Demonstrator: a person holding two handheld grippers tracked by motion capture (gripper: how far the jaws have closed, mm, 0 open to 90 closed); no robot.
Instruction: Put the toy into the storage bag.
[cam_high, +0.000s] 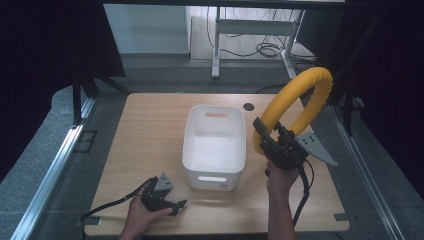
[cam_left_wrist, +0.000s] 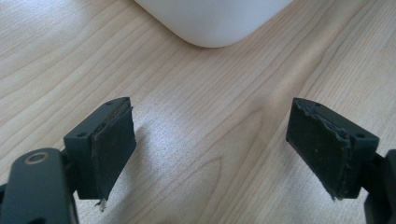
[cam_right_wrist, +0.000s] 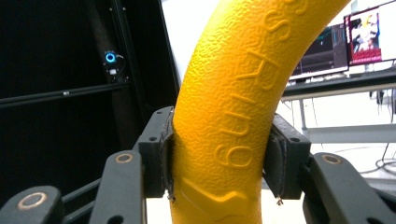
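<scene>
A yellow foam ring (cam_high: 300, 102) is held upright in the air to the right of a white plastic bin (cam_high: 215, 145). My right gripper (cam_high: 267, 135) is shut on the ring's lower part. In the right gripper view the ring (cam_right_wrist: 233, 112) has a pebbled skin with raised letters and fills the gap between both pads. My left gripper (cam_high: 177, 206) rests low over the table's front left, held by a hand, its jaws wide apart. In the left gripper view its gripper (cam_left_wrist: 212, 149) is open over bare wood, with the bin's rounded corner (cam_left_wrist: 215, 21) ahead.
The wooden table (cam_high: 145, 145) has free room left of the bin. A round cable hole (cam_high: 248, 107) sits behind the bin. Black cables trail from both grippers. Beyond the table stand a white desk frame (cam_high: 250, 30) and dark curtains.
</scene>
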